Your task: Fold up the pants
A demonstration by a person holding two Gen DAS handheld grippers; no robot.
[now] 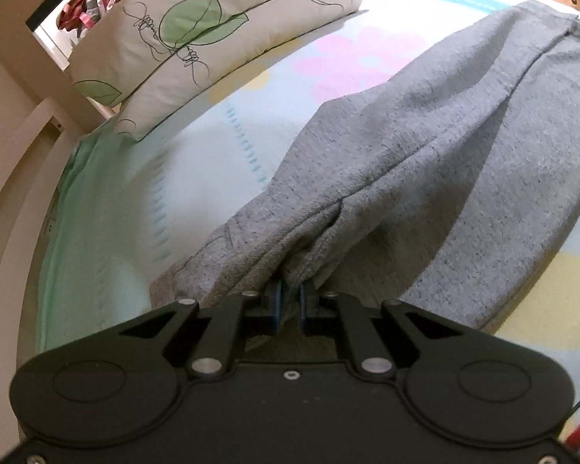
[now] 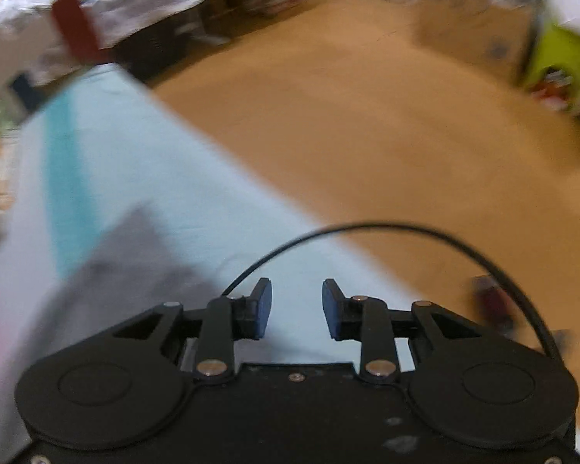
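The bed [image 1: 220, 143] carries everything here, and it has room to spare: a wide band of pale sheet lies bare between the grey pants [image 1: 425, 147] and the leaf-printed pillow [image 1: 197, 42] at the bed's head. On the right wrist view the bed's edge [image 2: 228, 162] runs diagonally, and past it the wooden floor [image 2: 367, 135] opens out to the boxes [image 2: 471, 27] along the far wall.

The left claw [image 1: 290, 290] is pinched tight on a bunched fold of the pants at the bed's near side, blue pads [image 1: 276, 301] pressing cloth from both sides. From that grip the fabric rises in deep creases and fans out across the bed toward its far edge, one layer lapped over another with a seam running along it.

The right claw [image 2: 297, 305] hangs just above the bed's edge with its fingers spread and nothing between them. A black cable [image 2: 406, 228] arcs over it. That view is badly smeared, so the grey patch [image 2: 135, 263] on the bed left of the claw is probably more of the pants.

The sheet is light blue with pink and yellow flowers and a turquoise stripe.
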